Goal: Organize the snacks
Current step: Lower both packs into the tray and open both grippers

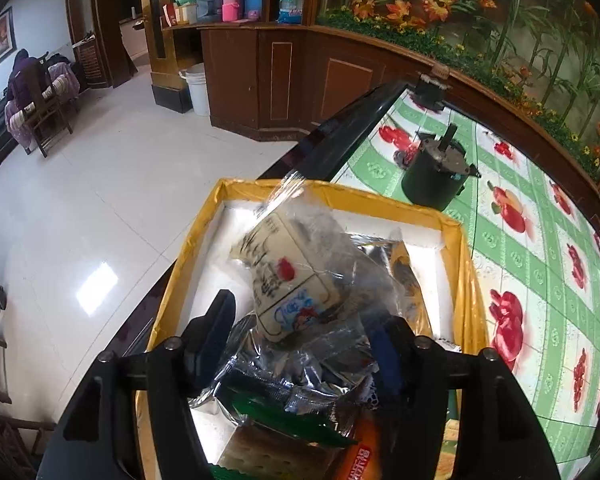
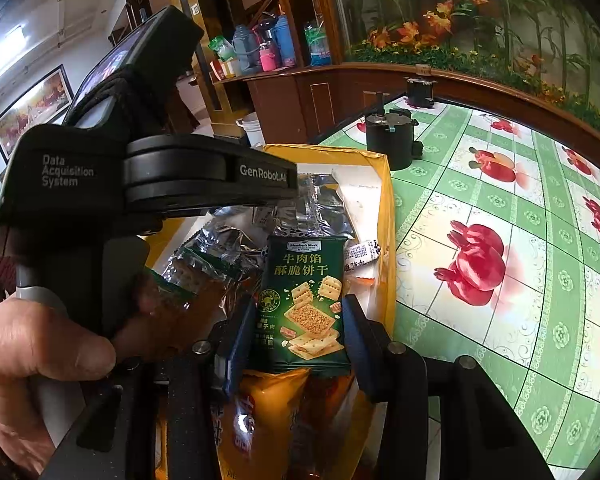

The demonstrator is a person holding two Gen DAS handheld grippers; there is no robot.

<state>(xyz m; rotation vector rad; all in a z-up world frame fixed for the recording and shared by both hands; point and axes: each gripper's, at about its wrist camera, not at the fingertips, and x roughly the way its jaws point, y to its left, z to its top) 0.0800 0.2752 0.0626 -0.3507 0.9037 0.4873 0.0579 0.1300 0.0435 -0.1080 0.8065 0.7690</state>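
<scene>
Right gripper point(image 2: 296, 340): you hold a green cracker packet point(image 2: 304, 304) upright between its fingers, jaws closed to the packet's width and touching both side edges. Directly below it lies an orange snack bag point(image 2: 268, 420); ahead and left sit crumpled silver wrappers point(image 2: 236, 248).

Left gripper point(image 1: 300, 332): your jaws stand moderately wide around a clear-wrapped cream packet point(image 1: 288, 276) that tilts up and away from the fingers. Whether the pads actually pinch its wrapper, you cannot tell. Below the fingers lie more silver wrappers point(image 1: 284, 364) and a cracker pack point(image 1: 268, 456).

Container: both grippers hang over the yellow-rimmed box point(image 1: 188, 248), white inside, already heaped at your near end.

Step in hand, as judged: placing snacks into the box. The next move likely calls for lowering each packet onto bare white floor at the far end, then opening the jaws.

Edges and room: the box sits at the table's left edge, with floor point(image 1: 100, 184) just beyond the left gripper's outer side. Right of the box, the green patterned tablecloth point(image 2: 500, 220) lies open. A black pot point(image 1: 432, 176) stands ahead, past the far rim; keep short of it.
</scene>
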